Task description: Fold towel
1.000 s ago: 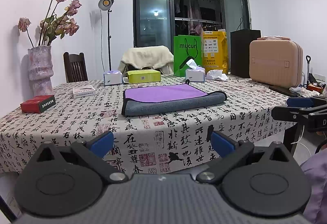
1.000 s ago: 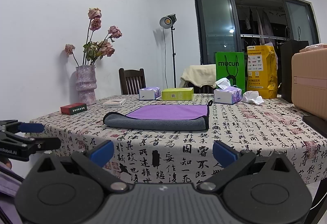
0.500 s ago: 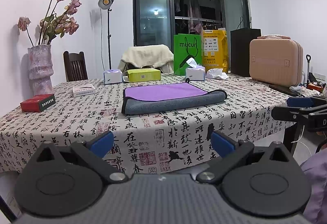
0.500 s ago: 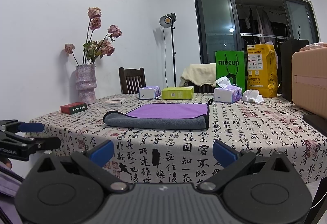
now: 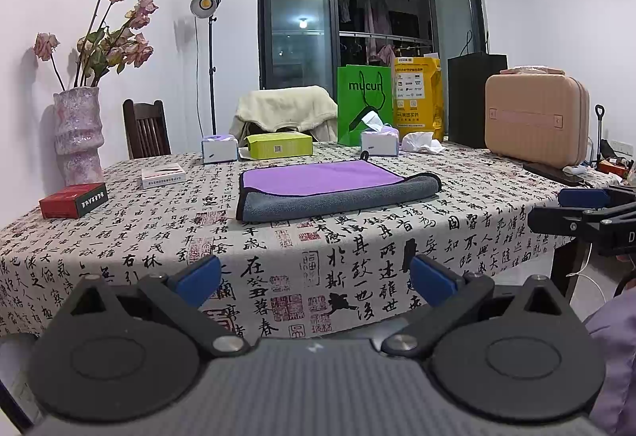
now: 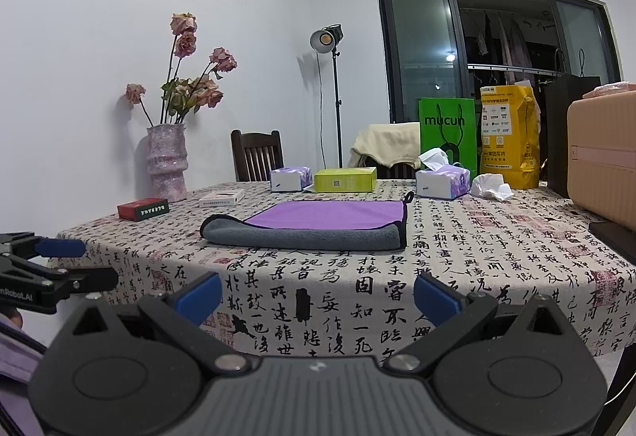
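A towel (image 5: 334,187), purple on top and grey underneath, lies folded flat in the middle of the table (image 5: 278,249); it also shows in the right wrist view (image 6: 314,223). My left gripper (image 5: 316,279) is open and empty, held in front of the table's near edge, well short of the towel. My right gripper (image 6: 318,294) is open and empty, also before the near edge. Each gripper shows at the side of the other's view: the right one (image 5: 584,211), the left one (image 6: 51,269).
A vase of dried roses (image 5: 77,133), a red box (image 5: 73,200) and a white box (image 5: 163,176) stand at the left. Tissue boxes (image 5: 379,142), a green box (image 5: 278,145), bags (image 5: 363,104) and a pink case (image 5: 536,117) line the back and right.
Both grippers have drifted very slightly; the towel has not moved and both grippers stay open.
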Demonstrator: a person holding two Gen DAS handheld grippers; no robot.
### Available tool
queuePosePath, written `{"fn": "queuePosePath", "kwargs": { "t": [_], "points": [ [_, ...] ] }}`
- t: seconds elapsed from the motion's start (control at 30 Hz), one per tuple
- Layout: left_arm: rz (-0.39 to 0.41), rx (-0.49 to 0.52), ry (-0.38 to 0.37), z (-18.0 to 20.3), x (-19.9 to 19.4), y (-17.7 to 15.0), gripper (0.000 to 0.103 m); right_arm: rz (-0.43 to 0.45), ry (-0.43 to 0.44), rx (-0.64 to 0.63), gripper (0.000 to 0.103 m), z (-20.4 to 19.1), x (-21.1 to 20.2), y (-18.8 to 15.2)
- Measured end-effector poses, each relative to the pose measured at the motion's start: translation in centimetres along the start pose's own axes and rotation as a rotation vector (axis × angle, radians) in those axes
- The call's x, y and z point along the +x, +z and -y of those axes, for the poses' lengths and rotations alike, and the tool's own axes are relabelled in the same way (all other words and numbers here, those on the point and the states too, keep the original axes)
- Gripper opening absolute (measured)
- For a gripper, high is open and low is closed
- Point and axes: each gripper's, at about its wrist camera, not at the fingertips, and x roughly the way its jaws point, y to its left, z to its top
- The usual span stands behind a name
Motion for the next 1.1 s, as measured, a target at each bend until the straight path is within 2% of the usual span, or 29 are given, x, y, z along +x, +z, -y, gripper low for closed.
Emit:
{"fn": "queuePosePath", "kwargs": {
  "t": [0.43,0.83,1.1],
  "points": [
    [0.003,0.008,0.034,-0.7,0.9,-0.2,0.103,-0.012,-0.012,0.026,0.103,0.6,0.6,-0.7],
    [-0.05,0.015,0.056,-1.6,3.3,-0.7,0.103,-0.019,-0.055,0.048,0.103,2.1,2.1,-1.8],
    [-0.085,-0.009,0.054,-2.7,5.4,-0.7,0.103,-0.061,-0.089,0.081,0.103,4.0,4.1,-2.5]
  ]
}}
